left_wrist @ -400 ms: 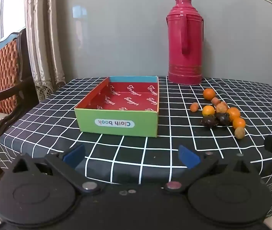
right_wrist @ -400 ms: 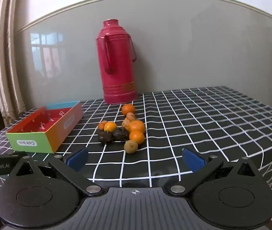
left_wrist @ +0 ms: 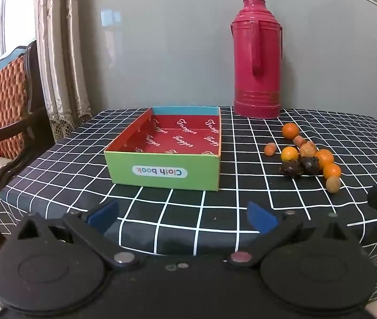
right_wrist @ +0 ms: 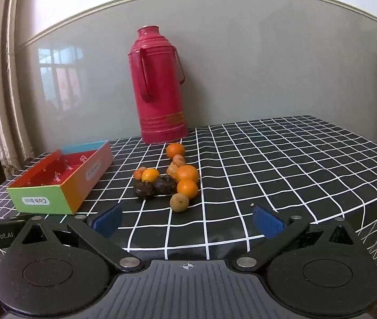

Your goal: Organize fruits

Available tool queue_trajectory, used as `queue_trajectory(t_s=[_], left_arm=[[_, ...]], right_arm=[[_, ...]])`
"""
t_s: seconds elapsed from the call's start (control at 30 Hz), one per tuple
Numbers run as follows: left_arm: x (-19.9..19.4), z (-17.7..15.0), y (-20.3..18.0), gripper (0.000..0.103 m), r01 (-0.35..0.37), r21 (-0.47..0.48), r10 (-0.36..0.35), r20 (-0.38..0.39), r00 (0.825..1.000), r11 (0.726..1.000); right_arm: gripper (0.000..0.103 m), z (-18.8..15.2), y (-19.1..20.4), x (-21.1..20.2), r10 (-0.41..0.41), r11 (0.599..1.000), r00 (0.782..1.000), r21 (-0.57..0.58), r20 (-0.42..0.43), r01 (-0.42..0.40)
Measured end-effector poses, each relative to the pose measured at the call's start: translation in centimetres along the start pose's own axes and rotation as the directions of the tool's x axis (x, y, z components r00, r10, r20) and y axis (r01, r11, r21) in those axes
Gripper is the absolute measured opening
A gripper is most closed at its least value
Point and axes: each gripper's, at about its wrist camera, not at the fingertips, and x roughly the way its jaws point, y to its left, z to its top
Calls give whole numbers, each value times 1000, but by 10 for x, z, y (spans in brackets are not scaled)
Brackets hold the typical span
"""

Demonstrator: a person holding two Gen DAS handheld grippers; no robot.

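1. Left claw (left_wrist: 182, 216): blue pads spread wide, nothing between them; it hangs over the near edge of the counter (left_wrist: 241, 207), facing the box.
2. Right claw (right_wrist: 187, 219): blue pads likewise spread, nothing held; it hangs over the near edge, pointed at the fruit pile.
3. Box (left_wrist: 165, 170): shallow open cardboard tray, green front wall labelled "Cloth book" upside down, red printed floor, blue far wall. No fruit visible inside. It sits left of the fruit, apart from it.
4. Fruits (right_wrist: 171, 179): a loose cluster on the black-and-white checked cloth, right of the box.
   - Several oranges; the farthest orange (right_wrist: 175, 150) lies nearest the flask.
   - Two dark, rough-skinned fruits (right_wrist: 153, 186) side by side at the near-left of the pile, touching.
   - One dull yellow-brown fruit (right_wrist: 179, 202) nearest the right claw, just beside an orange.
   - A small orange-brown piece (left_wrist: 270, 149) lies slightly apart, on the box side.
5. Red flask (left_wrist: 257, 61): upright with handle, at the back of the counter against the grey wall, behind the fruit.
6. Left margin: curtain (left_wrist: 60, 53) and a woven-backed chair (left_wrist: 4, 101).
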Motion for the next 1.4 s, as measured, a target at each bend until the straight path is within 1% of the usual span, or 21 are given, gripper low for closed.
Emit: queue_trajectory(t_s=[0.3,1.4], left_arm=[[-1,-1,-1,97,-7,-2,7,5,1000,1000],[-1,0,-2,97,-11,-2,11,10,1000,1000]], right_arm=[[103,2,0,2,2,1000,1000,-27,-10,-2],[103,3,-2,7,-1,1000,1000,-30,-23,1]])
